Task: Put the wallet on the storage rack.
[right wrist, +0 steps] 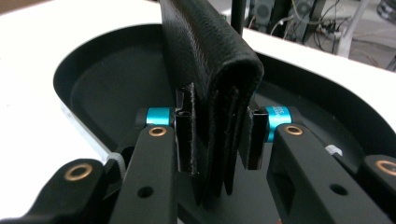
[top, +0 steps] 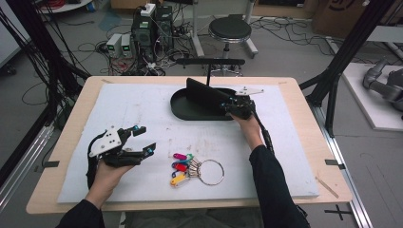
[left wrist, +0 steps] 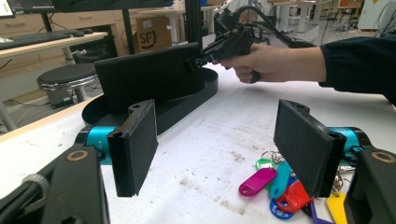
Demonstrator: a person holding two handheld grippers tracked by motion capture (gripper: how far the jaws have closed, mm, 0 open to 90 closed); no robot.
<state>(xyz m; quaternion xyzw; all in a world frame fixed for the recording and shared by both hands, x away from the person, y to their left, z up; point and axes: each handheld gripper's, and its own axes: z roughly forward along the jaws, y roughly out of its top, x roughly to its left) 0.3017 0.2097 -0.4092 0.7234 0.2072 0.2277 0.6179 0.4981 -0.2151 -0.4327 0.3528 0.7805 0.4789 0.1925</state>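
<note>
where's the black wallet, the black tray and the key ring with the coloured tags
black wallet [right wrist: 210, 60]: right gripper view, on its folded spine.
black tray [top: 183, 110]: high view, on its near left rim.
key ring [top: 210, 172]: high view, on the metal loop, right of its coloured tags.

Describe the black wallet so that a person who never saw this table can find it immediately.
On the white mat, look at the far side for the black oval tray. The black wallet stands on edge over it, between the jaws of the right gripper. Unlike the colourful key tags, it is plain, dark and folded.
</note>
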